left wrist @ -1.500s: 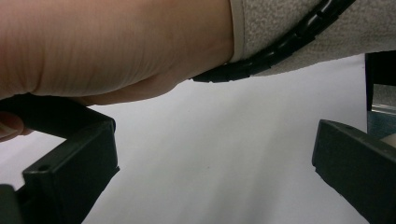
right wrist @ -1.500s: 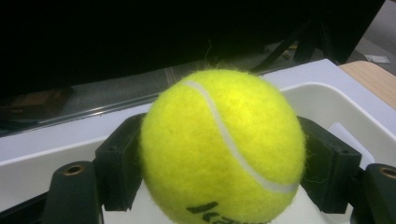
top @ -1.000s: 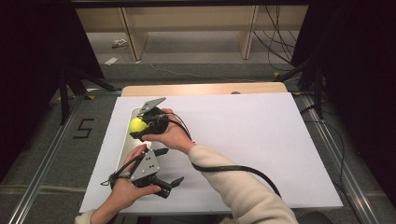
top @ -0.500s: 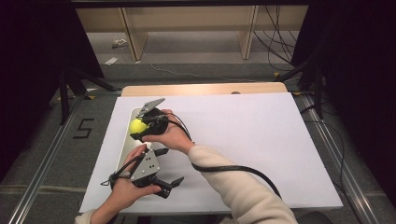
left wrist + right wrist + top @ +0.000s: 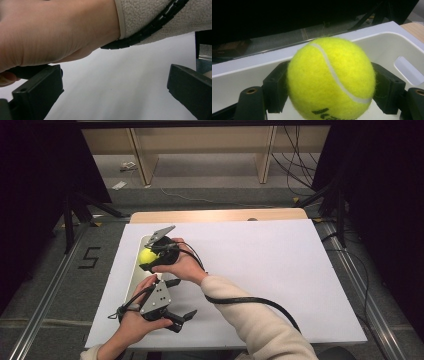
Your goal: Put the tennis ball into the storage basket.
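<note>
Fuzzy felt ball point(image 5: 329, 78), glossy plastic tray point(image 5: 384, 46)

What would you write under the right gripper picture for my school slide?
A yellow tennis ball clamped between the right gripper's two black jaws, above a white bin.

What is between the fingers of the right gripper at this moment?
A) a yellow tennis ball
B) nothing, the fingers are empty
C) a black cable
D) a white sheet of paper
A: in the right gripper view the yellow tennis ball sits clamped between the two black fingers, above the white bin.
</note>
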